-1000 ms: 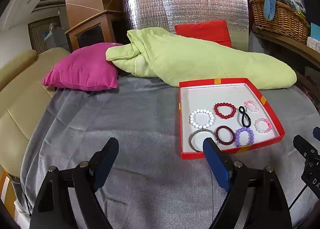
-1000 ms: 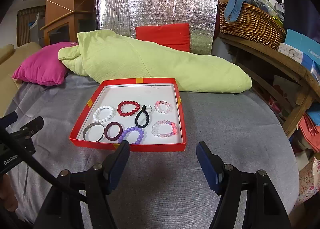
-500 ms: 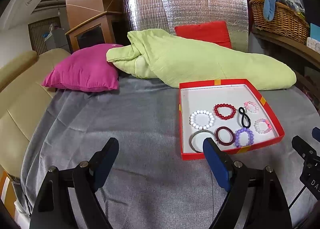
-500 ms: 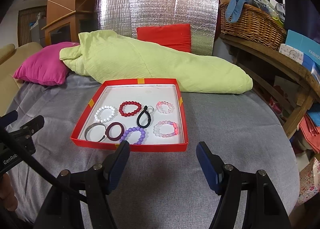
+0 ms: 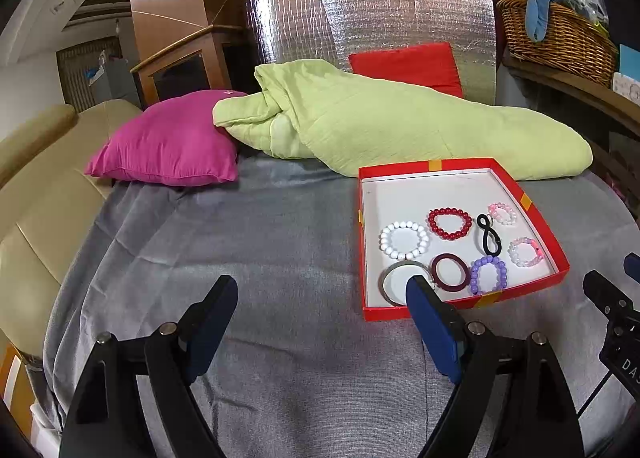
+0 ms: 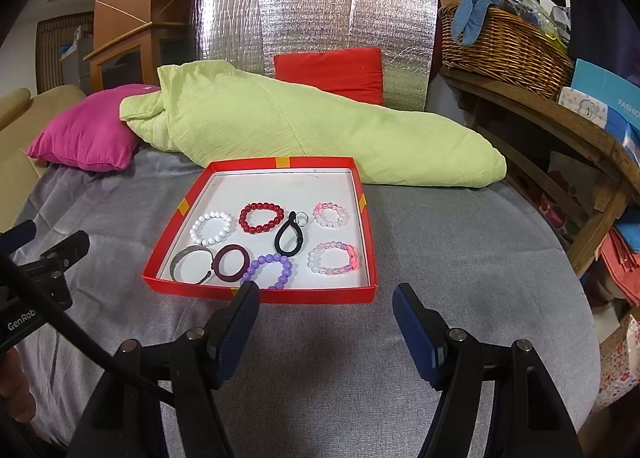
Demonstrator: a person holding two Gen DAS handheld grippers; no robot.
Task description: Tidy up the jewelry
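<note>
Hovering over a grey cloth [image 6: 440, 238], both grippers have their jaws spread wide with nothing between them. The right gripper [image 6: 326, 308] sits just short of the near wall of a red tray [image 6: 264, 296], its left finger almost at the rim. The left gripper [image 5: 322, 300] is off to the tray's [image 5: 362, 250] left, so only its right finger overlaps the near corner.

All the jewelry is inside the tray, ahead of the right gripper: a white bracelet [image 6: 211, 227], red bracelet [image 6: 261, 217], black loop [image 6: 289, 238] and small pink bracelet [image 6: 329, 214] in the far row. Nearer are a metal bangle [image 6: 191, 265], maroon ring [image 6: 231, 262], purple bracelet [image 6: 272, 270] and pink-white bracelet [image 6: 333, 258]. The bangle and maroon ring look like they touch, hard to be sure from here. There's also a tiny silver ring [image 6: 302, 217] at the loop's tip.

Beyond the tray lie a green quilt [image 6: 300, 129] and a magenta pillow [image 6: 84, 129].
</note>
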